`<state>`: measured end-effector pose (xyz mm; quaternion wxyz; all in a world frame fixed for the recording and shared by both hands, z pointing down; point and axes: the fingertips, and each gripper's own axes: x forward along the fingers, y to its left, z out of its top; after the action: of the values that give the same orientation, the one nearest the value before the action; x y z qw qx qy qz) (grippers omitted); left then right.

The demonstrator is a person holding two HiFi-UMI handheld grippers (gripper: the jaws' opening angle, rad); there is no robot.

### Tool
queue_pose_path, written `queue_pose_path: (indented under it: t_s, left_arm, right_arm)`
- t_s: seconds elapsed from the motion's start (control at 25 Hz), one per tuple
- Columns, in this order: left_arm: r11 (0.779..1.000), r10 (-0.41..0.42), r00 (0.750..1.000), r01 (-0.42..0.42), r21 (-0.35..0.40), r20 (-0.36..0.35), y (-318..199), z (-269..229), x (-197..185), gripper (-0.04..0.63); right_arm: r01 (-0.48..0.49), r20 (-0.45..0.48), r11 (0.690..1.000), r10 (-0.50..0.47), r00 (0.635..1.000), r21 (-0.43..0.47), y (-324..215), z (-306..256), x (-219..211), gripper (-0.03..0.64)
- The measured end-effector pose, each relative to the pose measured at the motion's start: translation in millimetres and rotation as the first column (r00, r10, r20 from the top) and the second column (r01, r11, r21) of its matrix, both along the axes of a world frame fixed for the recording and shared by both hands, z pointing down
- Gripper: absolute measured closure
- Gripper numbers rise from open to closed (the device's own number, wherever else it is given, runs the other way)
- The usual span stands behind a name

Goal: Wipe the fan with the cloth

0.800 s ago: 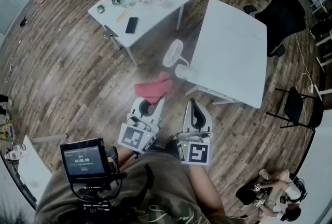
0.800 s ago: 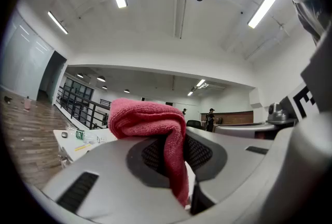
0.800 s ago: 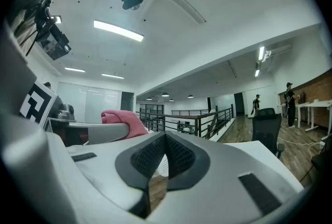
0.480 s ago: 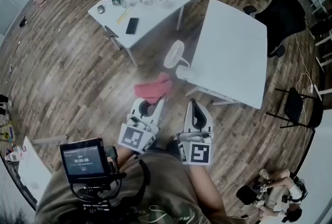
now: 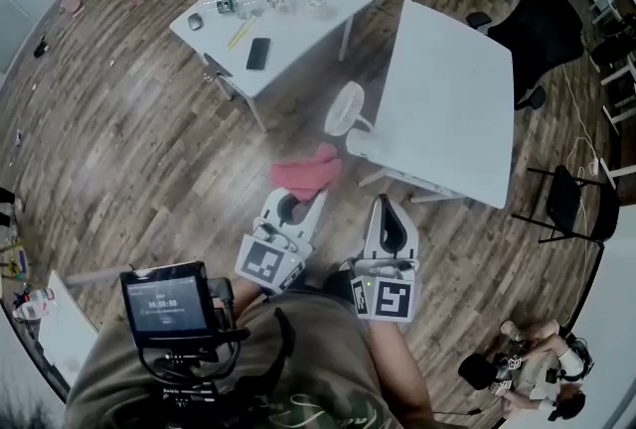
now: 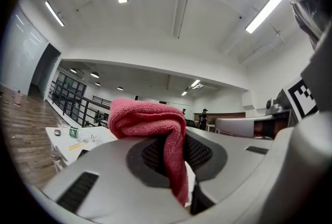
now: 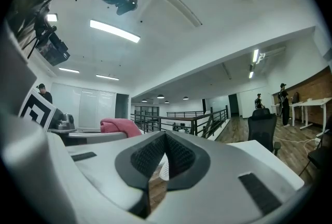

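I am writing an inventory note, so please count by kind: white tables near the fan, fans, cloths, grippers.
White rectangular tables: 2
Small round white fan: 1
Pink fabric cloth: 1
Grey two-jaw grippers: 2, left gripper and right gripper
Total: 6

The cloth (image 6: 155, 124) drapes over the pads of the left gripper (image 5: 296, 207), so the spot where they pinch it is covered, and it also blocks whatever lies straight ahead of that gripper. Past the closed tips of the right gripper (image 7: 162, 158) only a white sliver shows, probably the fan (image 7: 163, 170). Far ahead of both grippers, the clutter (image 5: 238, 5) on the table (image 5: 298, 30) is too small to name.
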<state>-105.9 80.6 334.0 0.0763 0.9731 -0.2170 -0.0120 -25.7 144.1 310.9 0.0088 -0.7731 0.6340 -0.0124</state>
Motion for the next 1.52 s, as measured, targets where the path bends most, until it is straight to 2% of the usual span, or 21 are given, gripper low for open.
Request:
queue_pose_path:
  t_s: [0.36, 0.6, 0.8, 1.0, 1.12, 1.28, 1.36, 1.4, 1.52]
  left_arm:
    - [0.997, 0.081, 0.997, -0.081, 0.015, 0.011, 0, 7, -2, 0.526]
    - [0.996, 0.086, 0.996, -0.086, -0.004, -0.003, -2, 18, 10, 0.525]
    - [0.999, 0.029, 0.999, -0.029, -0.016, 0.023, -14, 33, 31, 0.525]
    - [1.000, -0.009, 0.998, 0.010, -0.012, 0.061, -14, 48, 71, 0.525]
    - [0.998, -0.053, 0.997, 0.054, -0.012, 0.056, -18, 57, 89, 0.525]
    - [0.991, -0.134, 0.990, 0.135, -0.011, 0.044, -39, 63, 83, 0.525]
    - [0.986, -0.160, 0.987, 0.159, 0.040, 0.019, -60, 61, 75, 0.525]
    - [0.985, -0.161, 0.987, 0.160, 0.059, 0.016, -70, 60, 71, 0.525]
    - [0.991, -0.128, 0.991, 0.126, 0.035, 0.049, -97, 51, 69, 0.525]
  right_arm:
    - [-0.069, -0.011, 0.997, 0.069, 0.998, 0.019, 0, 0, -12, 0.612]
    - [-0.075, -0.007, 0.997, 0.075, 0.997, 0.016, -5, 6, 2, 0.612]
    - [-0.037, -0.002, 0.999, 0.037, 0.999, 0.000, -15, 17, 30, 0.612]
    - [0.030, -0.015, 0.999, -0.031, 0.999, -0.015, -25, 17, 71, 0.612]
    - [0.074, -0.038, 0.997, -0.075, 0.996, -0.015, -34, 18, 95, 0.612]
    - [0.088, -0.066, 0.996, -0.089, 0.994, -0.027, -46, 26, 118, 0.612]
    - [0.076, -0.065, 0.996, -0.078, 0.995, -0.038, -52, 29, 124, 0.612]
    - [0.068, -0.062, 0.997, -0.070, 0.996, -0.042, -54, 30, 125, 0.612]
    - [0.047, -0.058, 0.998, -0.049, 0.997, -0.048, -70, 31, 118, 0.612]
